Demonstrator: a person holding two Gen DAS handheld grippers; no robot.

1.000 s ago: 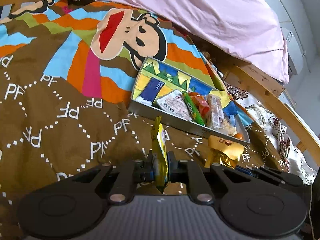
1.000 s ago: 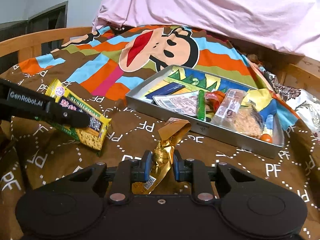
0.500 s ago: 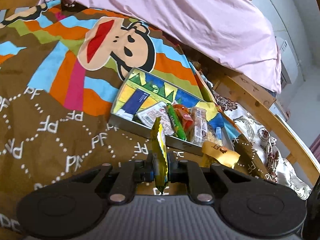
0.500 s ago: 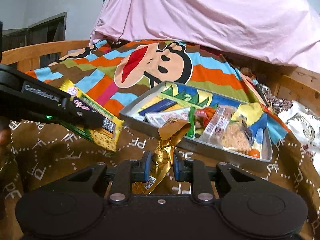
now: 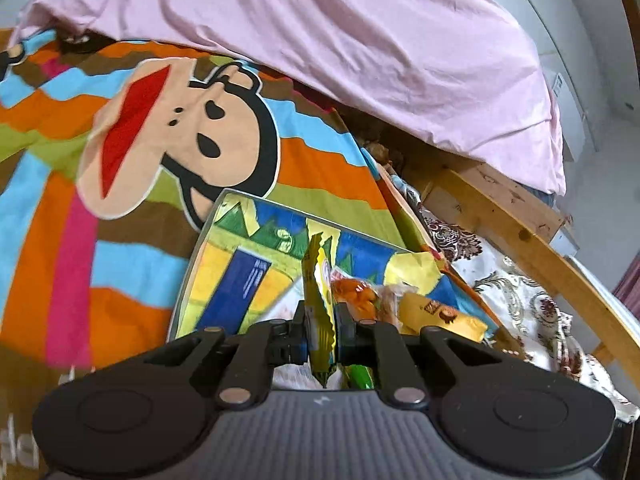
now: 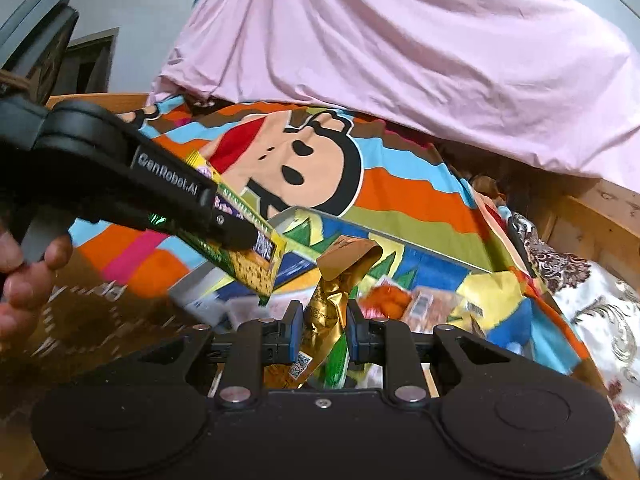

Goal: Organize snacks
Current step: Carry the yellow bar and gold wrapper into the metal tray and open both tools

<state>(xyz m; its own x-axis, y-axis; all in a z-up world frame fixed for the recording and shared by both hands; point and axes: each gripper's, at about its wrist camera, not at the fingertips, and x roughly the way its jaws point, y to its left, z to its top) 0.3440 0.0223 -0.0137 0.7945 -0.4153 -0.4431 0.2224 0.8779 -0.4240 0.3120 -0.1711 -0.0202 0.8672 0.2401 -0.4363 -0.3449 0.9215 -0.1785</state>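
My left gripper [image 5: 321, 330] is shut on a yellow-green cracker packet [image 5: 318, 280], held edge-on above the near part of the metal tray [image 5: 191, 264]. The right wrist view shows that same packet [image 6: 256, 268] flat-on, clamped in the left gripper [image 6: 240, 236] at the tray's left rim. My right gripper [image 6: 322, 330] is shut on a crumpled gold snack packet [image 6: 332, 304], which stands up over the tray's [image 6: 420, 246] near edge. Several snacks lie inside the tray: an orange packet [image 6: 386, 298], a clear-wrapped bar [image 6: 424, 304], a blue card [image 5: 240, 284].
The tray rests on a monkey-print blanket [image 5: 180, 136]. A pink sheet [image 5: 360, 40] hangs behind it. A wooden bed rail [image 5: 520, 236] runs along the right, with a floral cloth [image 5: 520, 308] below it. A hand [image 6: 24, 280] grips the left tool.
Both grippers have moved forward and slightly up with their packets, from the brown blanket in front of the tray to above its near edge. Neither grip has altered.
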